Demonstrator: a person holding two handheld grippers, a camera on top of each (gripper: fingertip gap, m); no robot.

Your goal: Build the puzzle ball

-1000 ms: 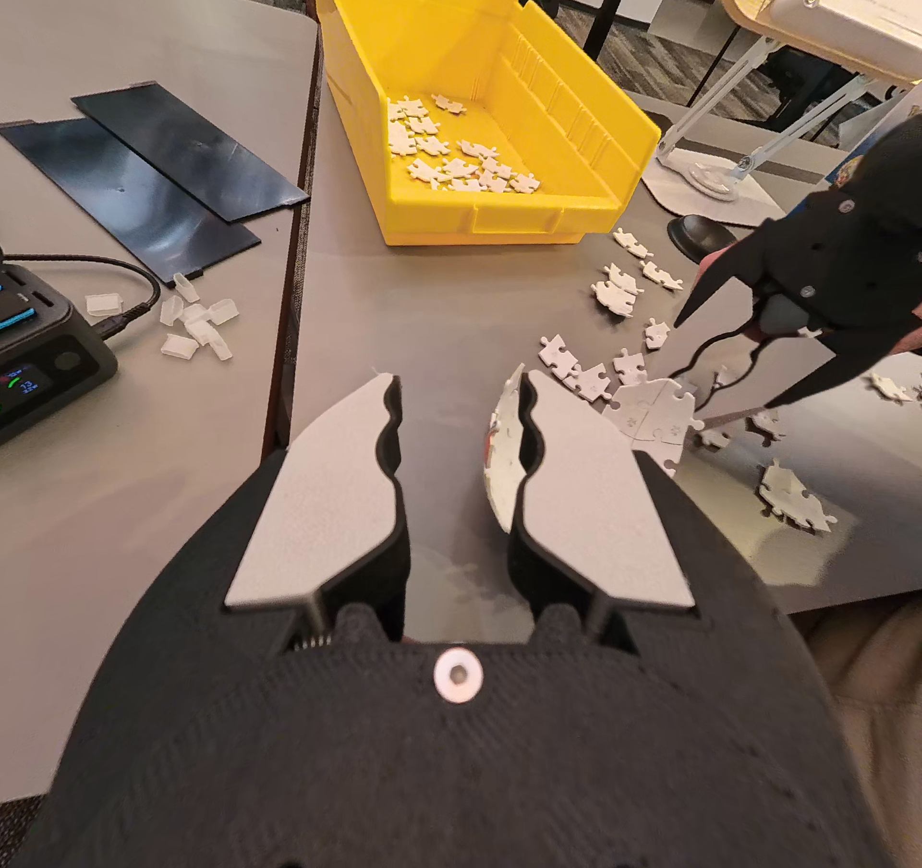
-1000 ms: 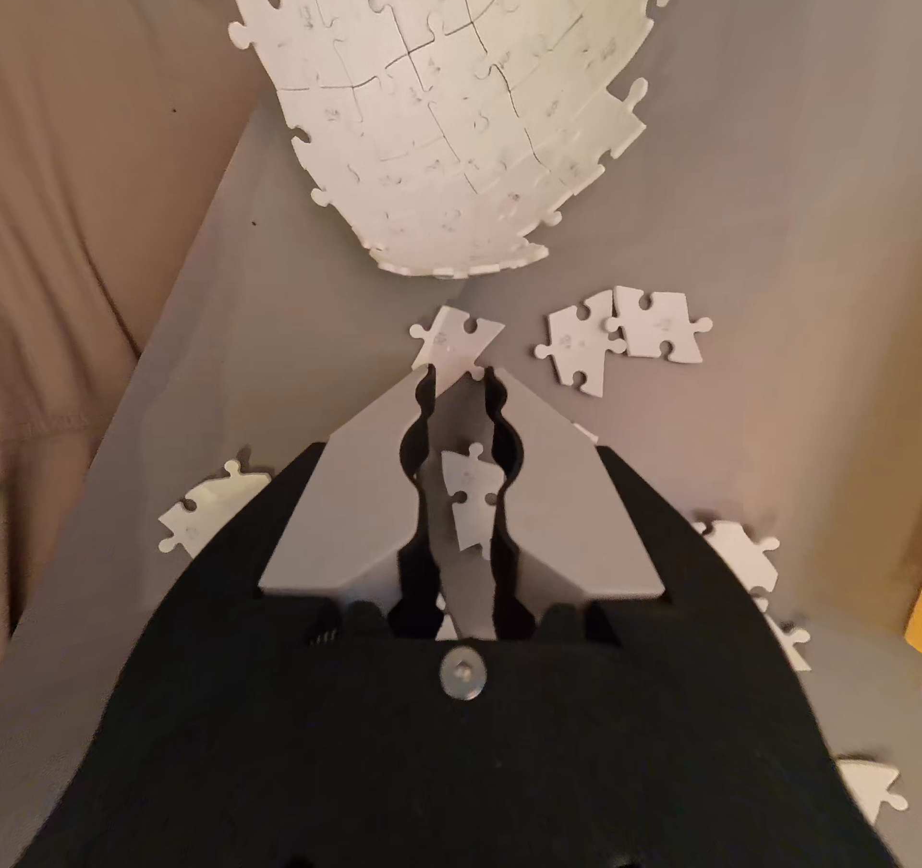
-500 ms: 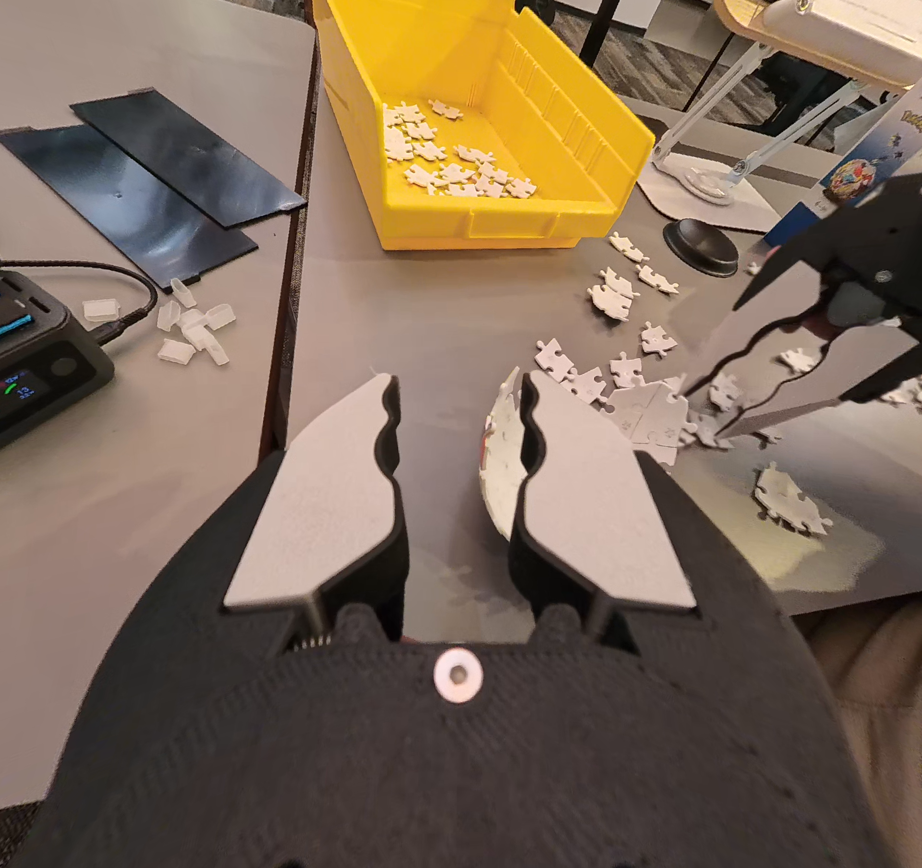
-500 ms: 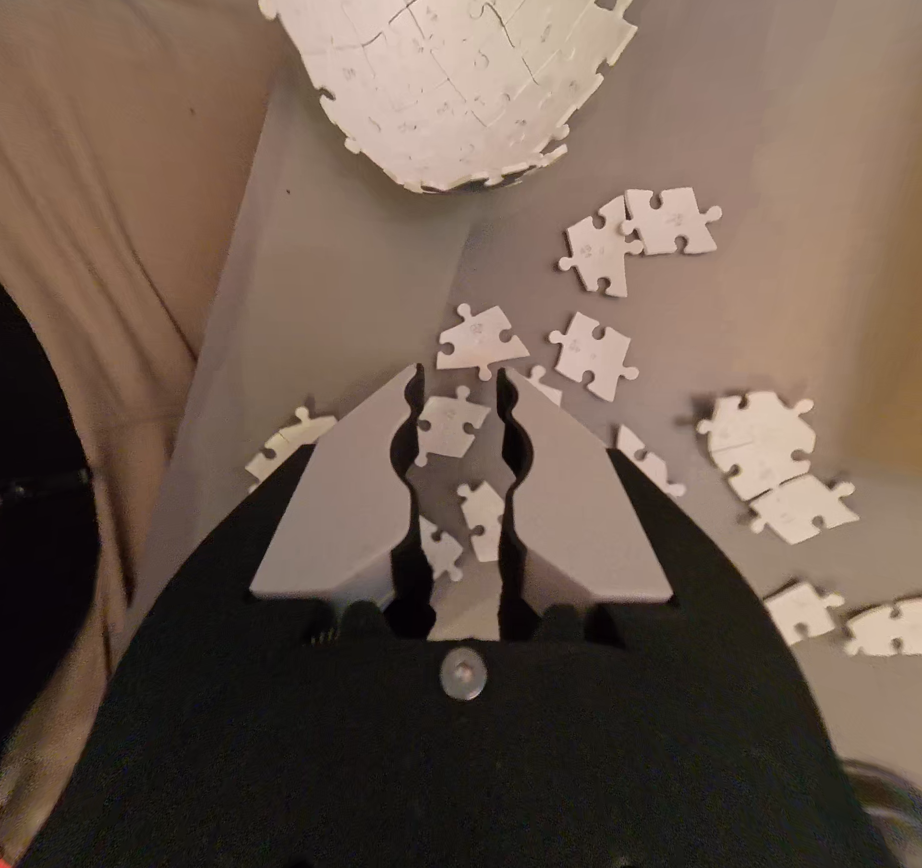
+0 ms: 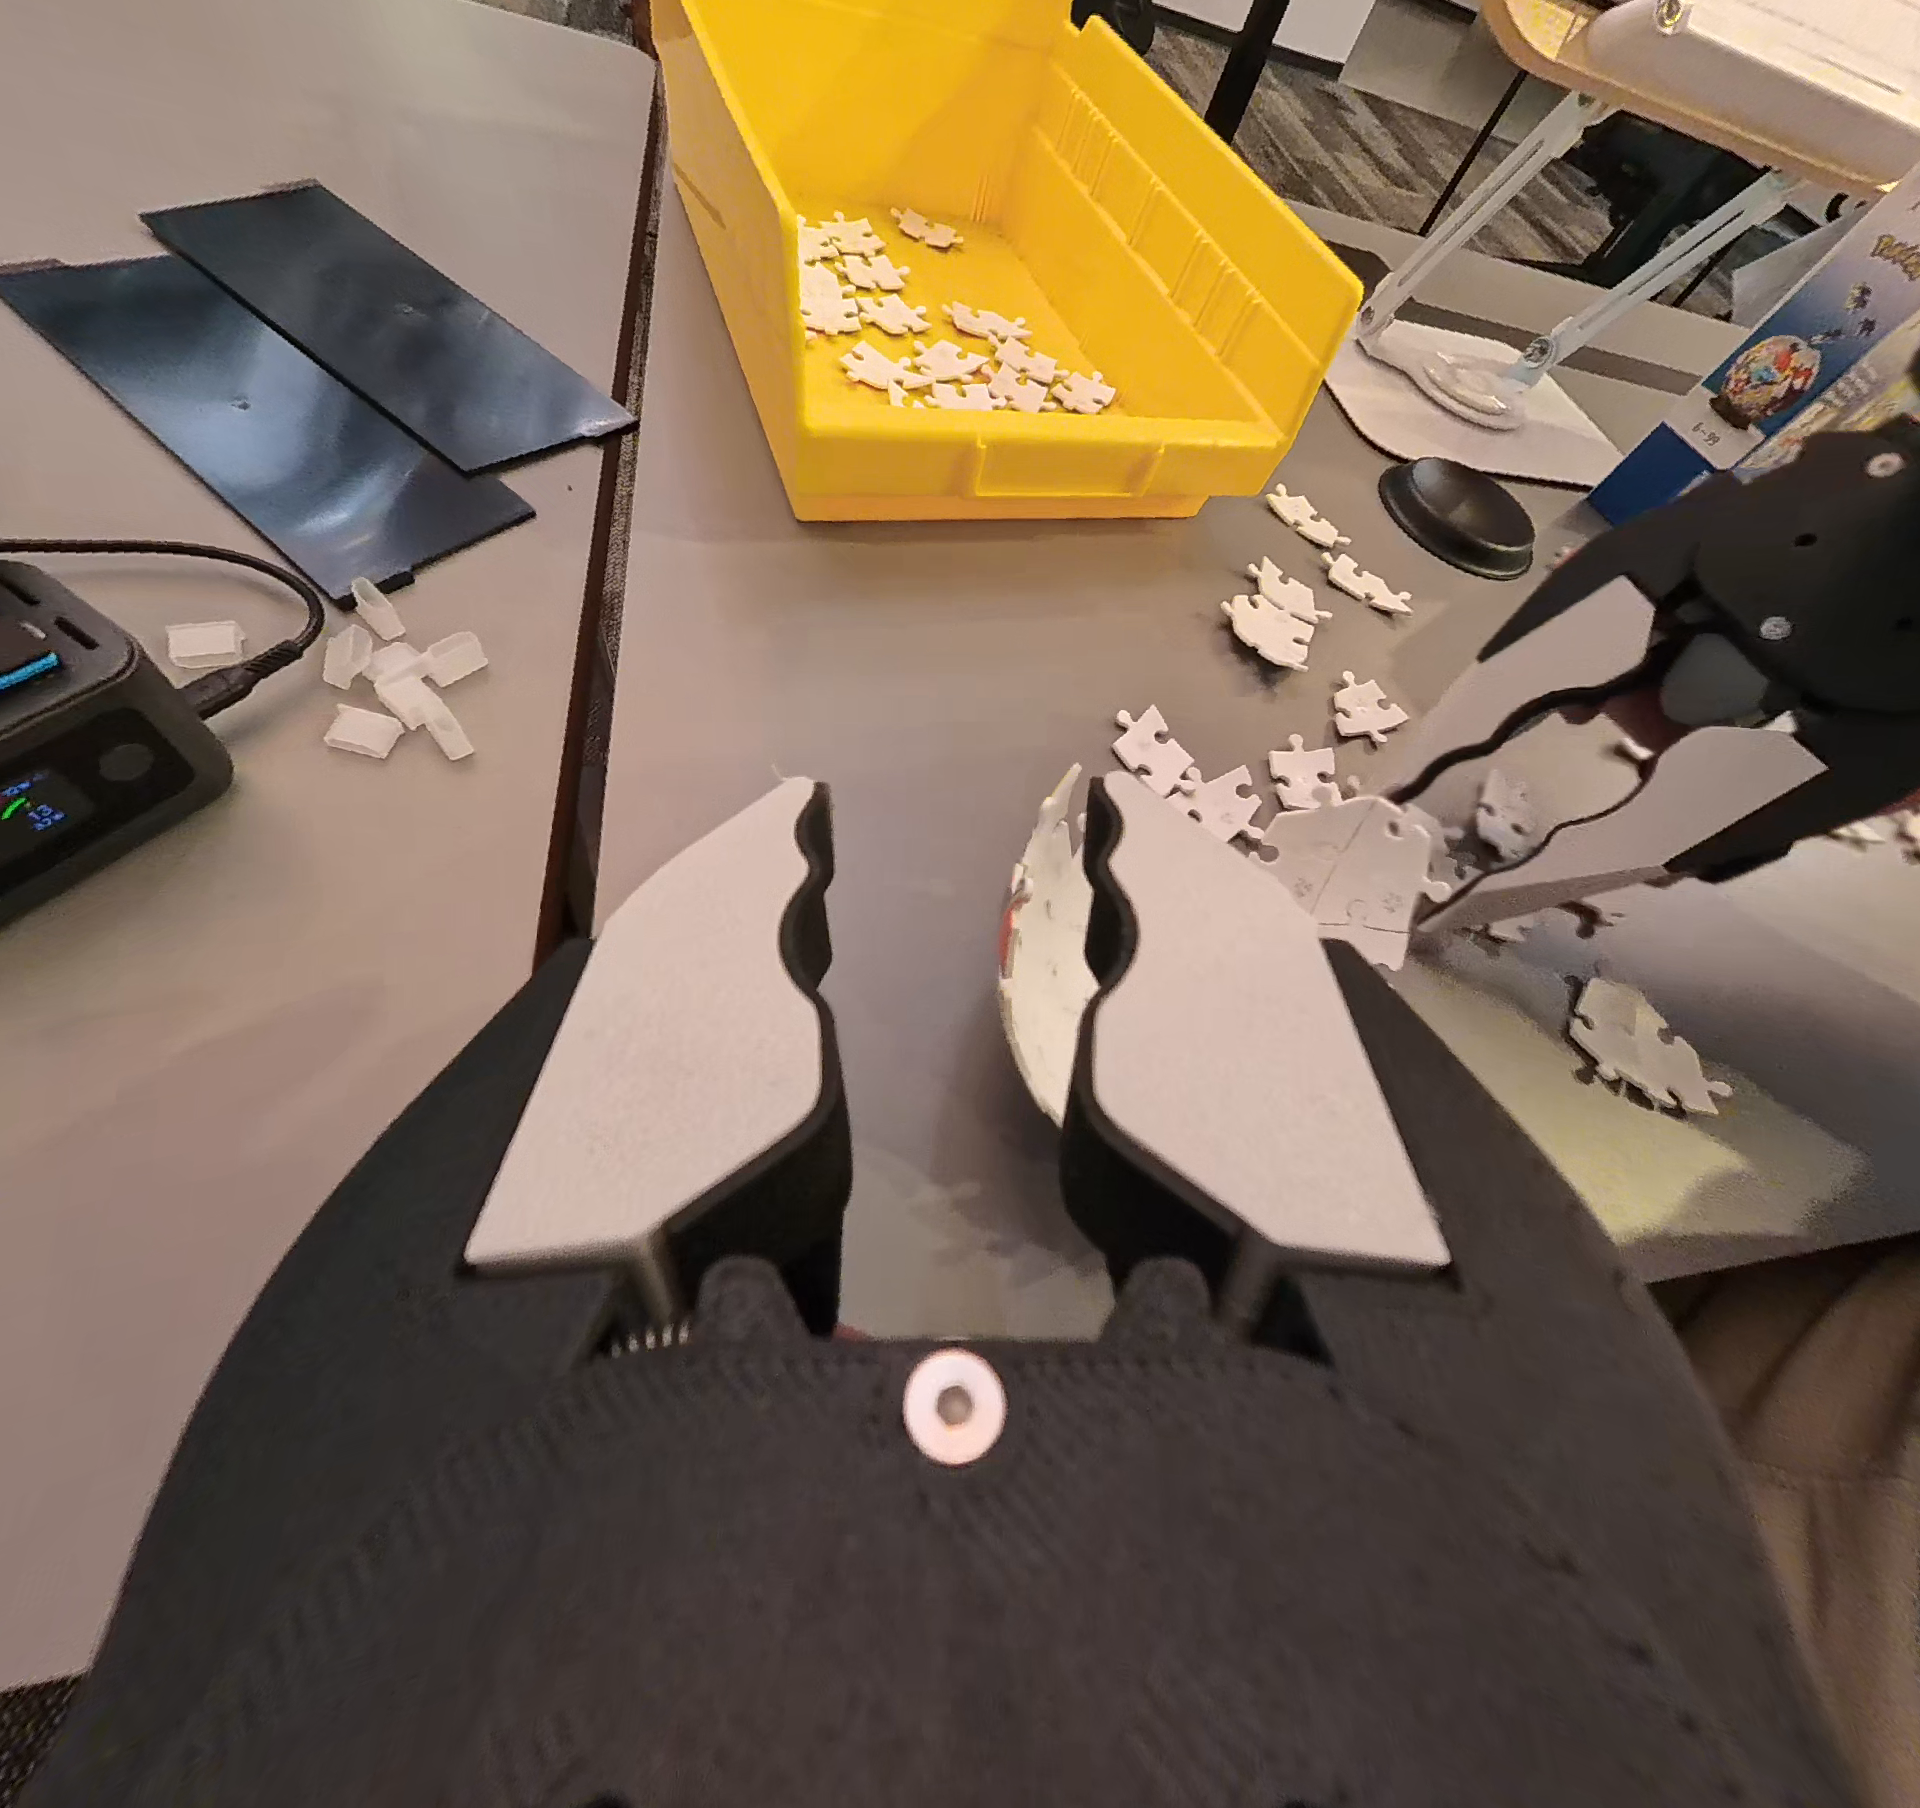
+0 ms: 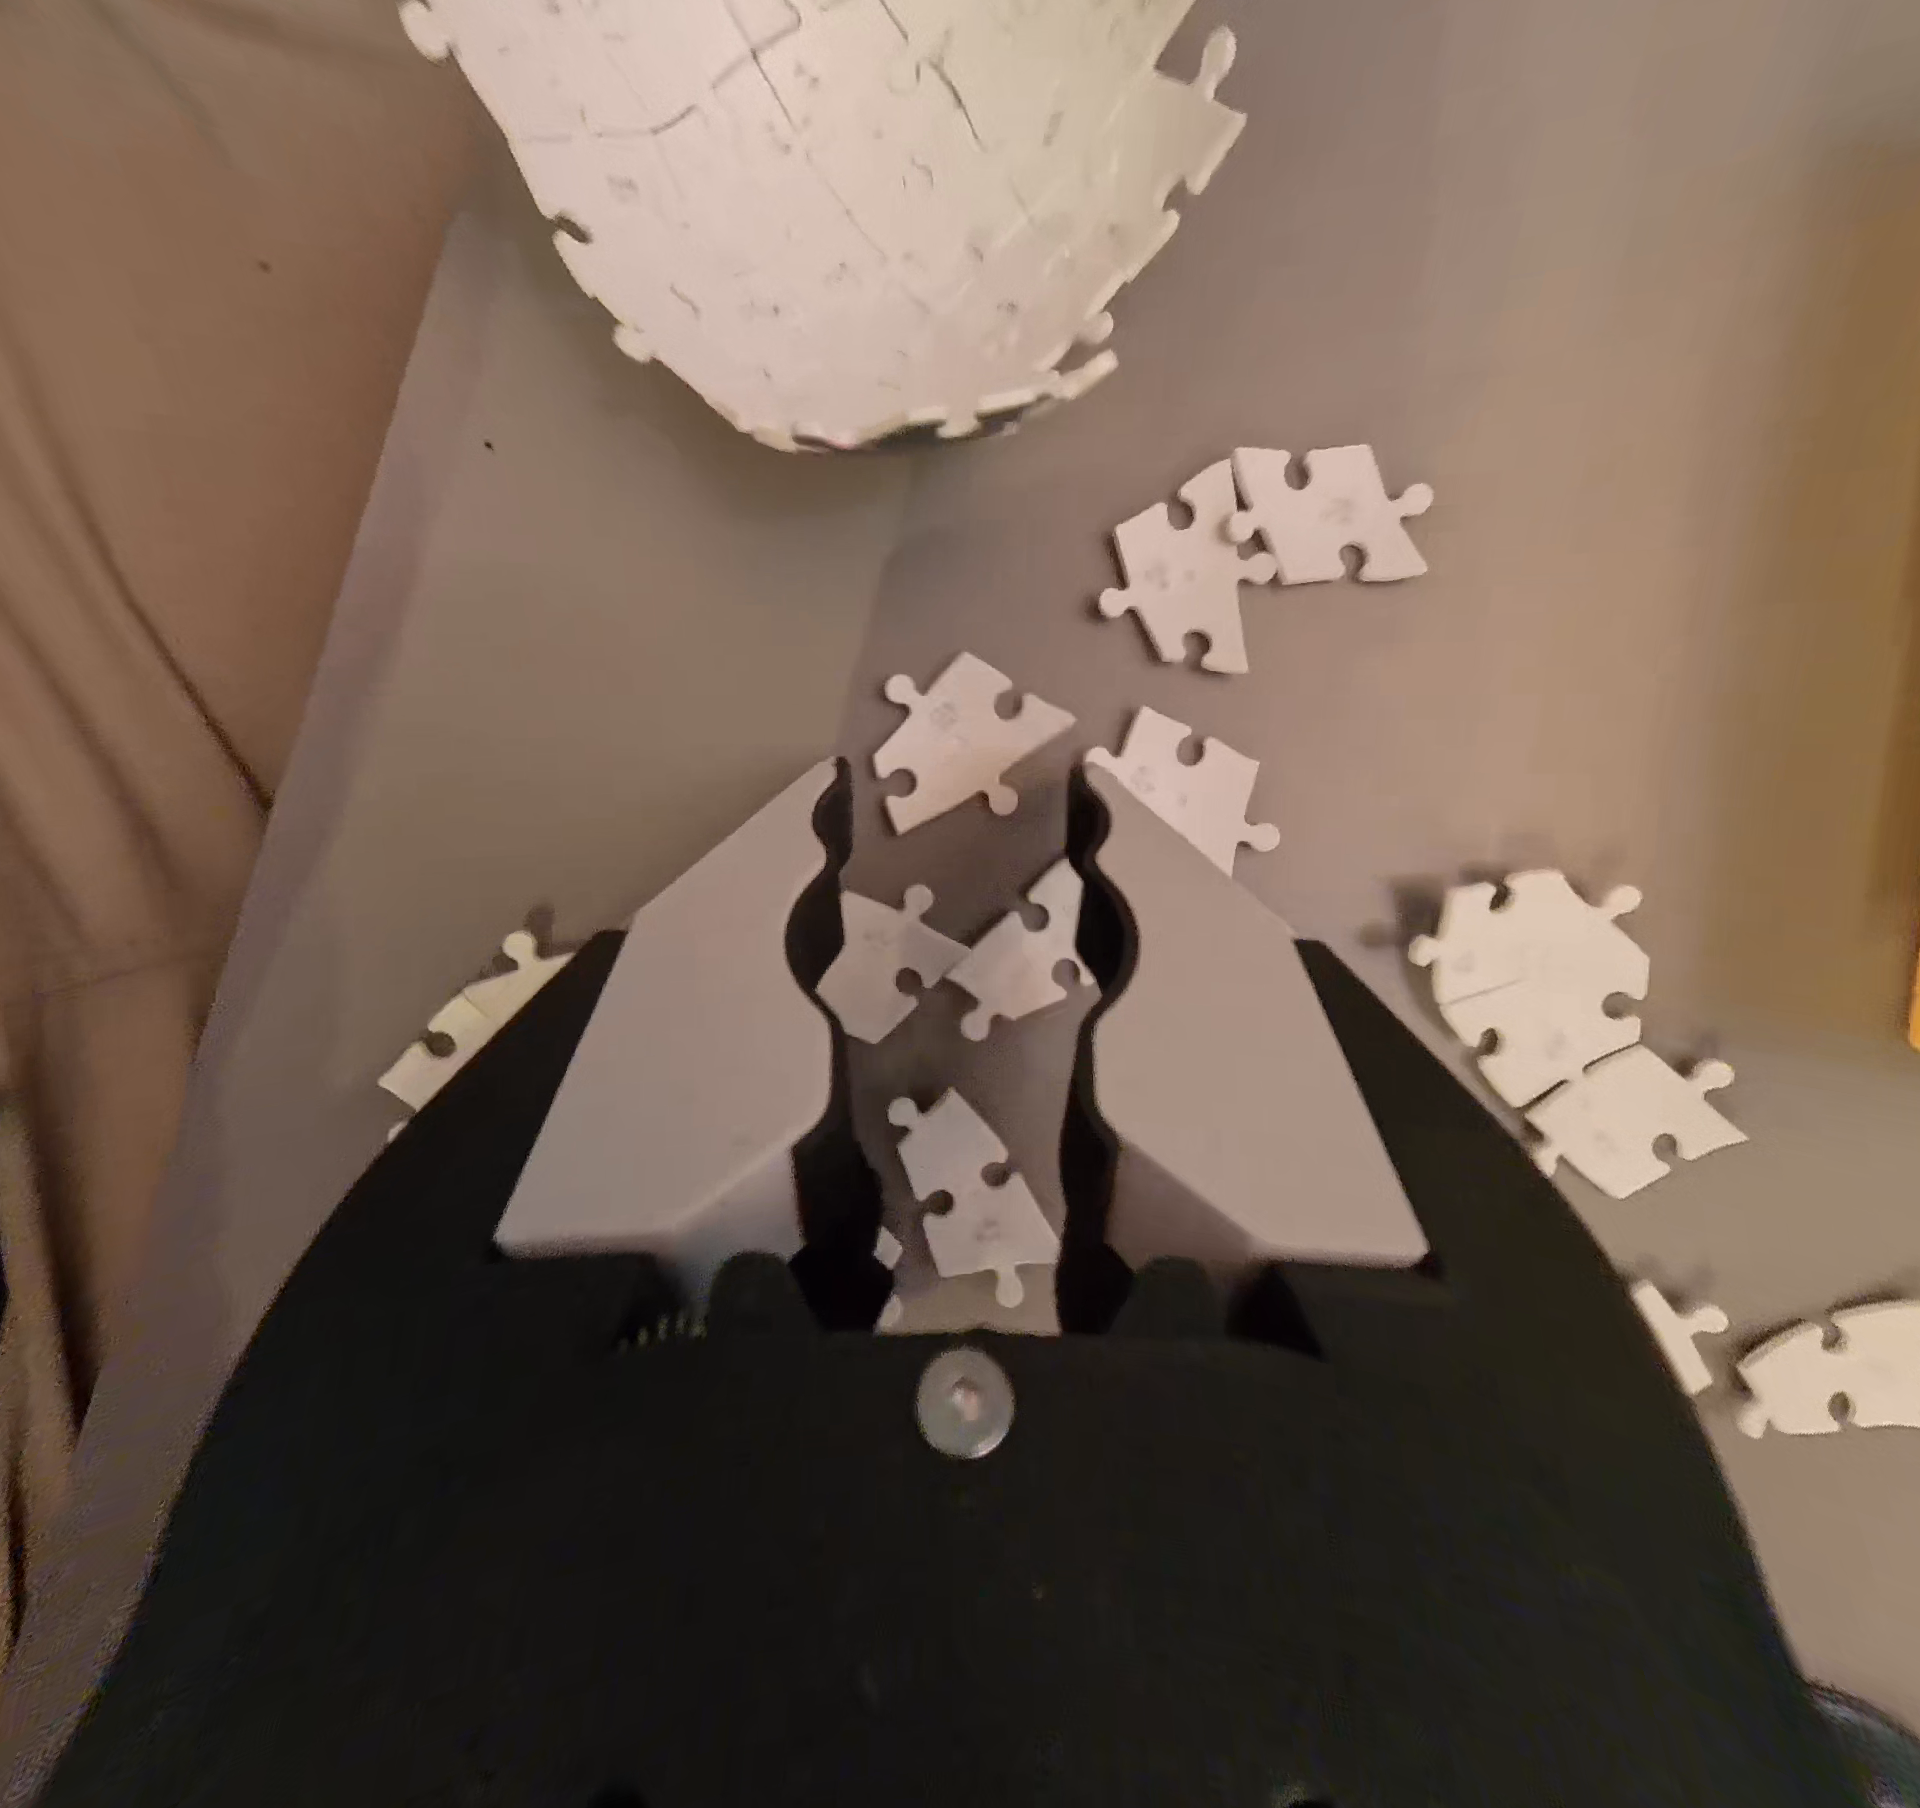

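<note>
The right gripper (image 6: 956, 782) is part way open and holds nothing. It hangs over loose white pieces on the gray table (image 6: 644, 615). One piece (image 6: 966, 745) lies just past its tips, at 12 o'clock. Its long side runs from 8 o'clock to 2 o'clock, so it is slanted to the jaws. Two more pieces show in the gap, lower down, and I cannot tell if the jaws touch them.

Farther out at 12 o'clock sits the half-built ball (image 6: 831, 148), a curved white shell.

The left gripper (image 5: 956, 802) is open wide and empty. The ball (image 5: 1039, 969) is just beside its right finger, at about 1 o'clock. So I think the right gripper is nearer to the loose pieces, and the left one is nearer to the ball.
</note>
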